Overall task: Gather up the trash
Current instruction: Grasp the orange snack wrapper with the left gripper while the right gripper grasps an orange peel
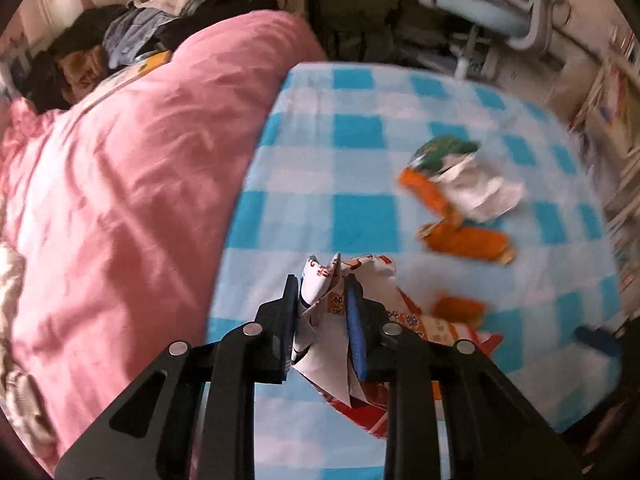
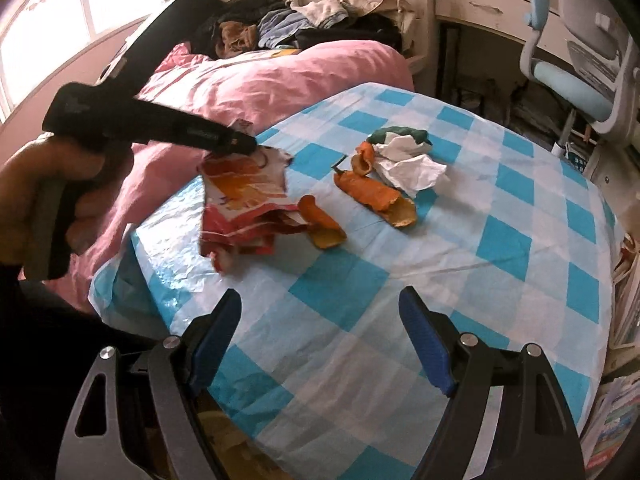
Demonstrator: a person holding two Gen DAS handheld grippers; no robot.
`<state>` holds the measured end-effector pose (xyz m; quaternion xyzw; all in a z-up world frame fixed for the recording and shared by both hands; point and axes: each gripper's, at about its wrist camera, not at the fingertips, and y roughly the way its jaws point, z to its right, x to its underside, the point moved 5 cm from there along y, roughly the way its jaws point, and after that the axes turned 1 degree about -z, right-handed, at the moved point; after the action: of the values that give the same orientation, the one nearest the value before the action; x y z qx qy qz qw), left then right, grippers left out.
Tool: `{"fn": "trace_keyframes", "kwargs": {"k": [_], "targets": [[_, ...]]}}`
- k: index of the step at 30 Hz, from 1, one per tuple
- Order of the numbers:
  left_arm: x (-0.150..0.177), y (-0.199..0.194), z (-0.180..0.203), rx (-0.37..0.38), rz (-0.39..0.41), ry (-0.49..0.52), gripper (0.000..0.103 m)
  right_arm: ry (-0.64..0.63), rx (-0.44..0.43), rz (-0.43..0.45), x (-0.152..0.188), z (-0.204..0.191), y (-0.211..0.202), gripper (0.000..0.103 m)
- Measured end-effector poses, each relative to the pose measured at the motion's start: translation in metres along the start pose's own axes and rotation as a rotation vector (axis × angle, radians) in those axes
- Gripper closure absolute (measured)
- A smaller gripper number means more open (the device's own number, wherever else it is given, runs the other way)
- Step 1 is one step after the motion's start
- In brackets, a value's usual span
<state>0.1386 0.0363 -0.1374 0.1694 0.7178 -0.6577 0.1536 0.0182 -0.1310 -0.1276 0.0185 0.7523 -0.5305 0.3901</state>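
My left gripper (image 1: 322,286) is shut on a crumpled red, orange and white snack wrapper (image 1: 320,312) and holds it over the blue-checked table cloth (image 1: 360,208). In the right wrist view the left gripper (image 2: 240,144) grips the wrapper (image 2: 244,200) at its top edge, and the wrapper hangs down to the cloth. Orange peel pieces (image 2: 376,200) (image 1: 468,240), a crumpled white tissue (image 2: 408,164) (image 1: 480,192) and a dark green wrapper (image 2: 400,134) (image 1: 444,152) lie on the cloth. My right gripper (image 2: 320,312) is open and empty above the table's near edge.
A pink duvet (image 1: 120,184) on a bed lies left of the table, with a clothes pile (image 2: 300,24) behind. A light blue desk chair (image 2: 568,68) and a desk stand at the back right. Books and shelves (image 2: 624,320) line the right edge.
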Motion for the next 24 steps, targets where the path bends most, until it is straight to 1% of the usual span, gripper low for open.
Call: {"fn": "trace_keyframes", "kwargs": {"k": [2,6,9,10,13,15,18,20,21,23,24], "targets": [[0.001,0.005,-0.001,-0.011,-0.016,0.014,0.081,-0.013,0.019,0.01,-0.004,-0.001,0.002,0.026],[-0.003,0.001,0.008,0.021,0.006,0.042,0.081,-0.04,0.044,0.046,-0.025,0.005,0.012,0.027],[-0.003,-0.002,0.006,-0.003,0.019,0.057,0.081,-0.052,0.023,0.053,-0.038,0.013,0.024,0.032],[-0.004,-0.002,0.005,-0.012,0.023,0.056,0.081,-0.051,0.002,0.044,-0.043,0.016,0.031,0.037],[-0.007,-0.007,-0.004,-0.021,0.036,0.038,0.081,-0.06,-0.017,0.005,-0.048,0.017,0.049,0.046],[-0.008,-0.009,-0.007,-0.033,0.042,0.04,0.081,-0.075,-0.031,-0.019,-0.049,0.012,0.06,0.047],[-0.008,-0.01,-0.004,-0.039,0.044,0.056,0.081,-0.134,-0.014,-0.052,-0.047,0.001,0.078,0.05],[-0.008,-0.009,-0.003,-0.041,0.042,0.064,0.081,-0.145,-0.018,-0.08,-0.045,-0.002,0.087,0.056],[-0.007,-0.008,-0.003,-0.042,0.038,0.066,0.081,-0.145,-0.026,-0.077,-0.045,-0.003,0.087,0.059],[-0.007,-0.007,-0.003,-0.044,0.033,0.064,0.081,-0.152,-0.031,-0.088,-0.043,-0.004,0.084,0.079],[-0.006,-0.007,-0.004,-0.045,0.032,0.061,0.081,-0.159,-0.019,-0.09,-0.041,-0.003,0.081,0.079]]}}
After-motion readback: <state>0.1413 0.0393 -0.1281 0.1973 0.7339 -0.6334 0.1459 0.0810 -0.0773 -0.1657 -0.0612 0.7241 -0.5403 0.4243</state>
